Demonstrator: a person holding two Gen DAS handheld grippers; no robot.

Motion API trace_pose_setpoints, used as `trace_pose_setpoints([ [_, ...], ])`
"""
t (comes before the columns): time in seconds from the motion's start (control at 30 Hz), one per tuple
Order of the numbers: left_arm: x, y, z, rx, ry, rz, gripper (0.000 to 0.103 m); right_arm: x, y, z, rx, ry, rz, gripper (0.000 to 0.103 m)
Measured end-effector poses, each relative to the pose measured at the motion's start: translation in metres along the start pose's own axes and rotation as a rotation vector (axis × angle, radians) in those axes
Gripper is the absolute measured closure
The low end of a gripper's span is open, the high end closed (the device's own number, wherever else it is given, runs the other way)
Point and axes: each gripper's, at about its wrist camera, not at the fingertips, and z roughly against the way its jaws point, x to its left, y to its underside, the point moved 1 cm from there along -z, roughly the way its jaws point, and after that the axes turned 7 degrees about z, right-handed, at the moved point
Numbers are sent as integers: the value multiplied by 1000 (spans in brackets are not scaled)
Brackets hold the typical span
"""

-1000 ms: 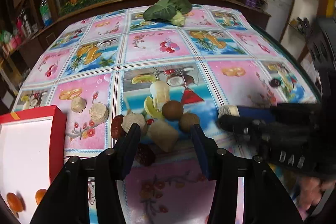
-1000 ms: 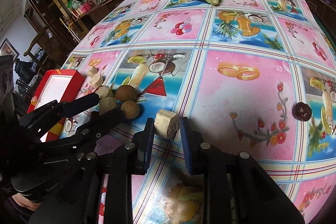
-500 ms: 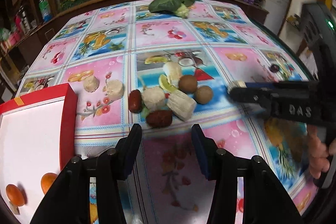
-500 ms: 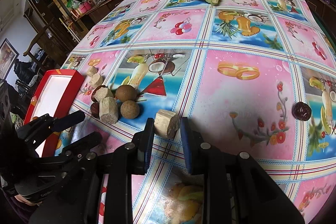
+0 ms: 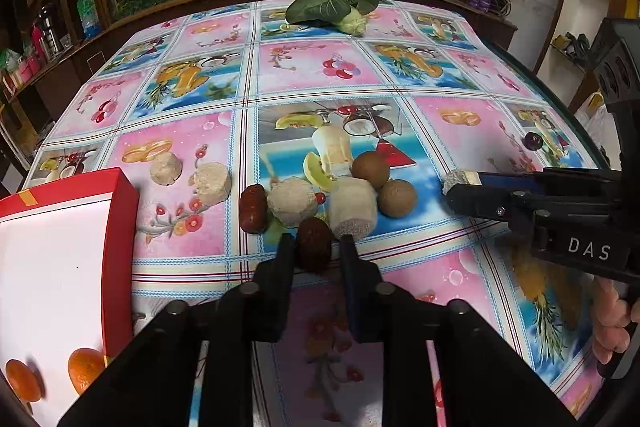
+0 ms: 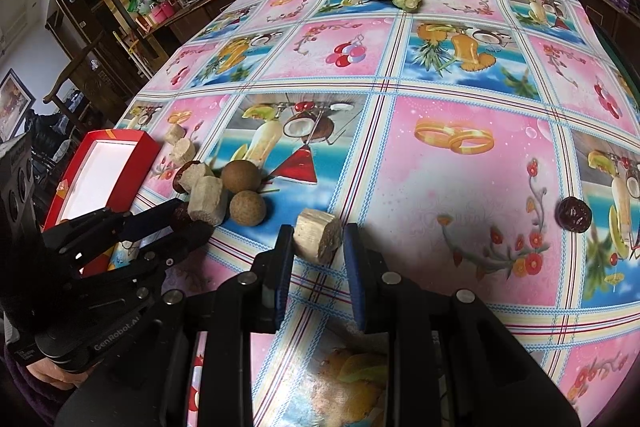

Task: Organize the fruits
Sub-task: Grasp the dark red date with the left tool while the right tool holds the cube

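A pile of fruit lies on the patterned tablecloth. It holds two brown round fruits (image 5: 370, 169), several pale cut chunks (image 5: 292, 201) and a red date (image 5: 253, 208). At the pile's near edge my left gripper (image 5: 316, 247) is closing its jaws, and the pads press on a second dark red date (image 5: 314, 245). It shows in the right wrist view as the left gripper (image 6: 180, 219). My right gripper (image 6: 318, 247) is shut on a pale chunk (image 6: 318, 241) just over the cloth, to the right of the pile.
A red box (image 5: 120, 227) with a white inside stands at the left and holds two oranges (image 5: 84, 369). A lone dark date (image 6: 575, 215) lies far right. Leafy greens (image 5: 332, 7) sit at the table's far edge. A hand (image 5: 612, 323) holds the right gripper.
The left gripper drew back from the pile, then came forward again and closed from open onto the dark red date. The right gripper and its chunk have not moved.
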Motion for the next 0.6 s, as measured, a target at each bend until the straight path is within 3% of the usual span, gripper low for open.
trace_pose_setpoints([
  [0.3,2,5,6,-7,4,31,87,-2,0,3,-5,2,-7,82],
  [0.6,13,22,55,-92,18,97,87,16,-4,22,-122,-41,66,93],
])
